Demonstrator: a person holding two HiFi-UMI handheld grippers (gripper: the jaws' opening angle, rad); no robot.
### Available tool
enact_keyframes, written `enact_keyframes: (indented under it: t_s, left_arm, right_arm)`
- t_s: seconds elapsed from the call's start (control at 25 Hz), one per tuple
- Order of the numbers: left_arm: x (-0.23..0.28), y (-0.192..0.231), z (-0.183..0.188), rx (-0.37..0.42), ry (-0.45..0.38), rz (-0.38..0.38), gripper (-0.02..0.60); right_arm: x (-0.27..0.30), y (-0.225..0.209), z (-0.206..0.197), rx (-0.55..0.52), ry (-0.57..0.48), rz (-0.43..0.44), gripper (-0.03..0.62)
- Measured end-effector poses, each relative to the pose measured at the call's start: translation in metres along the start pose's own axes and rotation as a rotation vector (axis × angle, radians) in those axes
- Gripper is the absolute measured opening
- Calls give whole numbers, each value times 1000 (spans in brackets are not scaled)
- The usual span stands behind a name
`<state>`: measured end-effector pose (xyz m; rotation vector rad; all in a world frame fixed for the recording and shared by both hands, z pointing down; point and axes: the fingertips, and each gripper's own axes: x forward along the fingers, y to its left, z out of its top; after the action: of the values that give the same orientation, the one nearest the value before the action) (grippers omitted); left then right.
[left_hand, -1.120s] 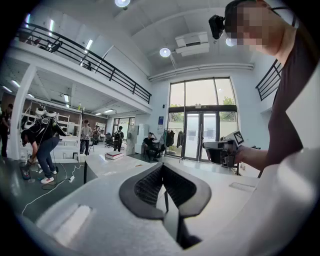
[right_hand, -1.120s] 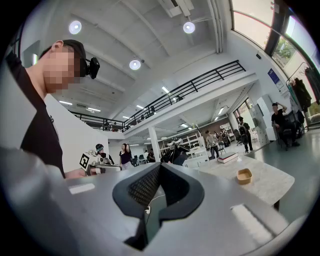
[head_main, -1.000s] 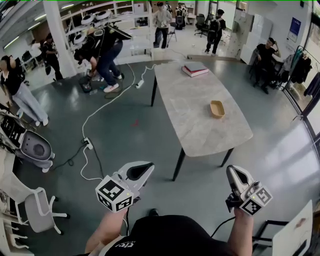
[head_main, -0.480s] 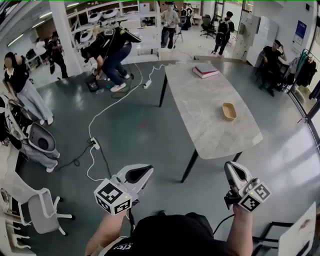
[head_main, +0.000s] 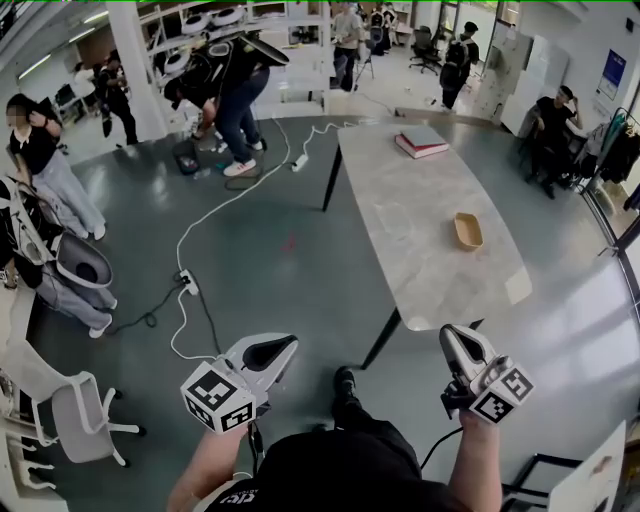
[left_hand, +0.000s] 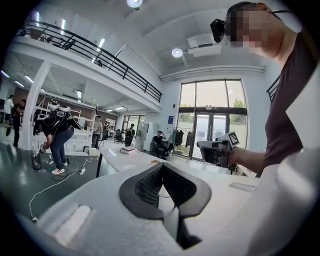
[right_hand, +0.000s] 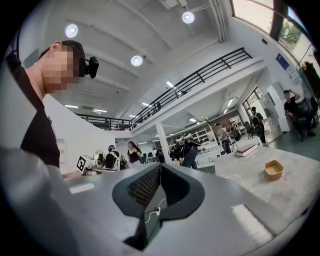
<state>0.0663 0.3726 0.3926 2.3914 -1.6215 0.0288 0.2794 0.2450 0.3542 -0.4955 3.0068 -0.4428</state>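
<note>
Both grippers are held in the air over the grey floor, a short way from the near end of a long pale marble table (head_main: 420, 215). My left gripper (head_main: 284, 345) is shut with nothing between its jaws; in its own view the jaw tips (left_hand: 161, 166) meet. My right gripper (head_main: 449, 336) is shut and empty too, its tips (right_hand: 160, 165) closed together. It is nearest the table's near corner. On the table lie a small wooden tray (head_main: 467, 230) and a stack of books (head_main: 422, 141). Each gripper shows in the other's view: the right gripper (left_hand: 219, 150) and the left gripper (right_hand: 92, 165).
A white cable with a power strip (head_main: 185, 283) runs across the floor at the left. A white chair (head_main: 70, 425) stands at the lower left. Several people stand or sit around the hall, one bending over (head_main: 230, 90) beyond the table's far left.
The person holding the grippers has stepped forward. The table, tray and books now sit closer and lower in the head view. Both grippers stay shut.
</note>
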Motion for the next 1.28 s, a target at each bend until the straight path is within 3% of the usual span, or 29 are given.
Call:
enact_keyframes:
  t_s: [0.36,0.64,0.88,1.28]
  left_arm:
    - [60,72,13,-17,44,84,3]
    - [140,125,48,-18,49,83,3]
    - [205,148,56,-15,66,52,3]
    - [281,198,56,-21,96,-53,3]
  right_arm:
    - [84,-84,5,53,-8,71,16]
    - [132,-168,25,84,-33,86,44]
    - [147,-231,19,104,-6,50,60]
    - [179,-277,-9,131,69,-42,75]
